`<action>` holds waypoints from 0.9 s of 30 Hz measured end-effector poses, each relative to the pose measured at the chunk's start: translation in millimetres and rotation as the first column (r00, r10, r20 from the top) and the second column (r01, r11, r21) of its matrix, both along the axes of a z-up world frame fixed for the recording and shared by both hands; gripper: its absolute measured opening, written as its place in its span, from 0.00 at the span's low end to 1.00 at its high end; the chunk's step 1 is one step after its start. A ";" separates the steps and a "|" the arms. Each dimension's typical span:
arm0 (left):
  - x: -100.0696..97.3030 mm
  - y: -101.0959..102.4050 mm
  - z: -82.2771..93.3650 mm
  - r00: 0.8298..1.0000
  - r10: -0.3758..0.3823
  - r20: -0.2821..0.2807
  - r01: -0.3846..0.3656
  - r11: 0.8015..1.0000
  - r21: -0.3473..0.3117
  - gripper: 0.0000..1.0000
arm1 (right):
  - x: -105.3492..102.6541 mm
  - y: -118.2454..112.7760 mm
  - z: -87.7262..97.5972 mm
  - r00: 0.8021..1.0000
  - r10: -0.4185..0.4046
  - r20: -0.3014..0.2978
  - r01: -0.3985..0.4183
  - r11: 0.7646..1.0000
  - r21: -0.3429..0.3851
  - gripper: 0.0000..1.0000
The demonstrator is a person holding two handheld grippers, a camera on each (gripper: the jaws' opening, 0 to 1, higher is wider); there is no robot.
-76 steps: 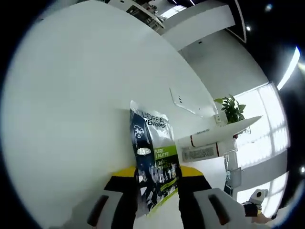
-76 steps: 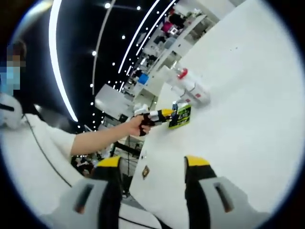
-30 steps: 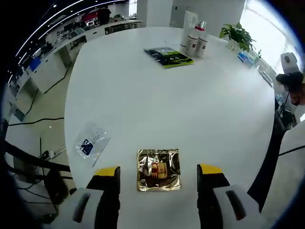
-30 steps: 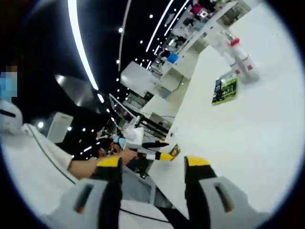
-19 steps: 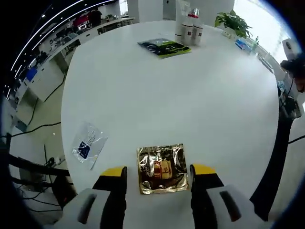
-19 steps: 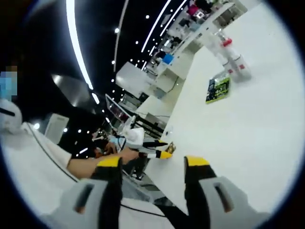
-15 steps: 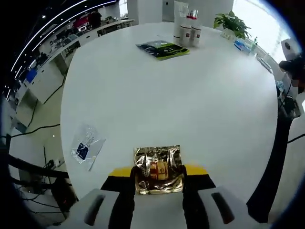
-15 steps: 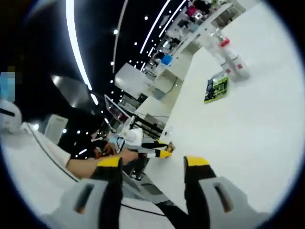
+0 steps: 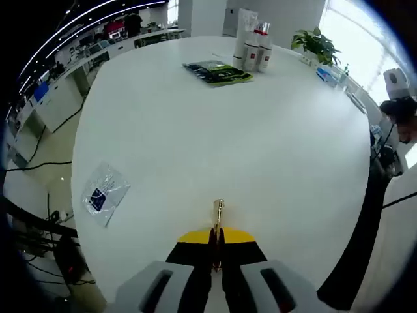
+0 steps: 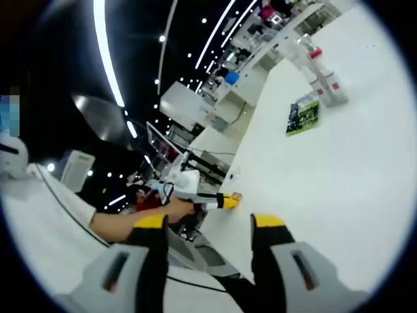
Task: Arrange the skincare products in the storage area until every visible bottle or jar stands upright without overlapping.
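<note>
Broadly, a round white table [image 9: 215, 117] spans the left gripper view. At its far edge stand white bottles [image 9: 254, 47] with red caps, a dark green sachet [image 9: 217, 71] lying flat just before them. A clear packet [image 9: 101, 193] rests near the left rim. The left gripper [image 9: 216, 242] pinches a gold sachet [image 9: 217, 214] edge-on. The right gripper [image 10: 205, 228] has its jaws spread, holding nothing.

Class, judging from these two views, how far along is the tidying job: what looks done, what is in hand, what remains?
Done: the white bottles stand upright at the table's far side, with the green-and-black sachet flat beside them. In hand: the left gripper is shut on the gold sachet, held edge-on. Left: the clear packet lies near the table edge; the right gripper is open.
</note>
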State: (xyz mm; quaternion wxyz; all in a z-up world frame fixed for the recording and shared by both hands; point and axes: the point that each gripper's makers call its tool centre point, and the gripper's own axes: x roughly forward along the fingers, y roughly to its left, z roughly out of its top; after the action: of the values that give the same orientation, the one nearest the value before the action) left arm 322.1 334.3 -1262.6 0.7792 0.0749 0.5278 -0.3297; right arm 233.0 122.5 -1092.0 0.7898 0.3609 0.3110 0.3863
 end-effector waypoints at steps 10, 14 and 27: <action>-32.4 -86.7 87.1 0.999 0.029 -0.029 -0.039 0.881 -0.472 0.02 | 1.0 14.3 -6.0 0.998 0.054 0.036 -0.051 0.995 -0.087 0.41; -54.1 -124.2 114.8 0.995 -0.063 0.074 0.093 0.832 -0.546 0.02 | 4.5 22.6 -2.0 0.991 0.066 0.116 -0.049 0.988 -0.145 0.30; -86.4 -175.6 176.8 0.992 -0.106 0.075 0.128 0.696 -0.707 0.02 | 9.1 33.5 28.4 0.933 0.176 0.315 -0.085 0.956 -0.282 0.14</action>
State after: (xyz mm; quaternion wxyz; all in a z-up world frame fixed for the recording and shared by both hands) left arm 235.7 158.8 -1085.8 0.7328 -0.1927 0.3432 -0.5550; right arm 242.1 156.0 -1063.5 0.8444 0.1596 0.2435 0.4497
